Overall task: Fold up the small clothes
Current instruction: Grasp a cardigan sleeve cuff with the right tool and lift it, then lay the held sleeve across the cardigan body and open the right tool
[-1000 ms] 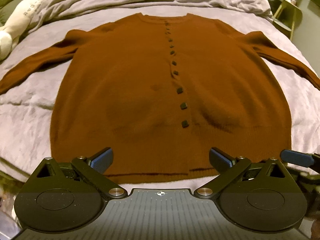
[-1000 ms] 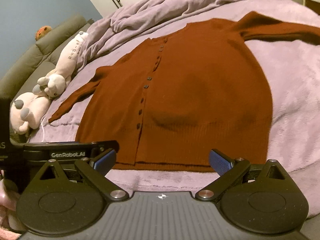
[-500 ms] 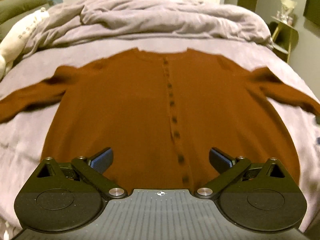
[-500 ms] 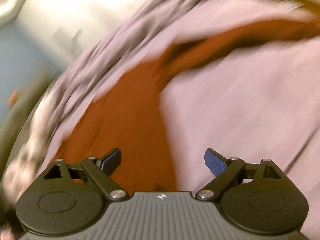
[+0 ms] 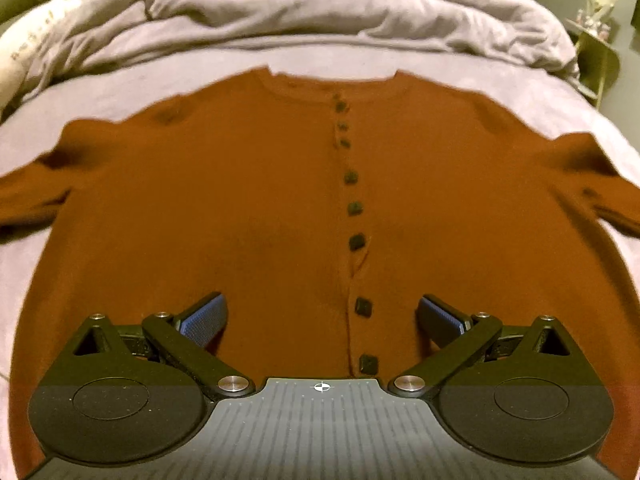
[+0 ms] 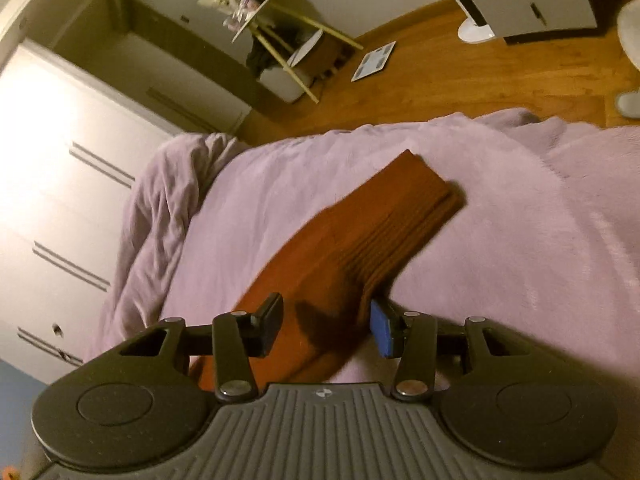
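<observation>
A rust-brown buttoned cardigan [image 5: 260, 200] lies flat and face up on the lilac bed cover [image 5: 120, 92], with both sleeves spread out to the sides. My left gripper [image 5: 320, 316] hovers over its lower front beside the button row [image 5: 356, 242]; it is open wide with nothing between its fingers. In the right wrist view one sleeve [image 6: 380, 224] runs away from me, ending in a ribbed cuff [image 6: 424, 204]. My right gripper [image 6: 326, 330] straddles this sleeve near the cuff. Its jaws are closing with the sleeve between them, and I see no pinch in the cloth.
A rumpled grey duvet [image 5: 320, 8] is heaped at the head of the bed, with a plush toy [image 5: 24, 52] at the left. Beyond the bed's right edge are wooden floor [image 6: 480, 72], a small side table [image 6: 280, 40], a bathroom scale [image 6: 374, 60] and white wardrobe doors [image 6: 60, 180].
My left gripper moved forward from the hem over the cardigan's body. My right gripper swung right from the hem, rolled, came onto the sleeve, and its jaws narrowed.
</observation>
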`<state>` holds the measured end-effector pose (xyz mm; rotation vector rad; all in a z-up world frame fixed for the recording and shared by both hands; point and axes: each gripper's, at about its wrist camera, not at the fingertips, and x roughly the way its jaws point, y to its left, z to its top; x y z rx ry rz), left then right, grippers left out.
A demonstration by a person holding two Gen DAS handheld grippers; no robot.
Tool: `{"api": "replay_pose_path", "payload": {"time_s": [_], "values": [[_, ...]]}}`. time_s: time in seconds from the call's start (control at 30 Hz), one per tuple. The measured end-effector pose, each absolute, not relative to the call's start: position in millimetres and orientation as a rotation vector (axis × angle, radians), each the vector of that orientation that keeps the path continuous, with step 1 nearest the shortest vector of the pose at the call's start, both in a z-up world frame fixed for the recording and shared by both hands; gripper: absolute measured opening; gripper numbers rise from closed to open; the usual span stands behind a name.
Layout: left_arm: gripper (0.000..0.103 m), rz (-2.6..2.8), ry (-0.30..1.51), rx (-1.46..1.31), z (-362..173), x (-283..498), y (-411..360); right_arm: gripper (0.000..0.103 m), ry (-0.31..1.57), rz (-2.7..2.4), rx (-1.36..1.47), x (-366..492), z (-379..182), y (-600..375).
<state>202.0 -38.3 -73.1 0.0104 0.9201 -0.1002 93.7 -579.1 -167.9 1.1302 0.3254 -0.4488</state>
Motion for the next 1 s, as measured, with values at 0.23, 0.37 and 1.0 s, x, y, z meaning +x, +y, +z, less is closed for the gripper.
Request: {"api": "replay_pose_path", "payload": {"time_s": [0.23,0.37,1.0], "values": [[0.103,-0.138,0.915,-0.072,-70.1,201.7,-22.1,0.013,0.408,-0.497,0.8,124.7,-123.3,-553.7],[0.103,-0.147,0.859,-0.111,-56.5,202.9,-12.3,0.013,0.332,-0.371,0.331,150.1,-54.0,-467.5],[0.098,-0.487,0.963,-0.46,-56.5,309.6,-57.9,0.043,0.62,0.079,-0.038,129.8,-118.0,-273.0]]}}
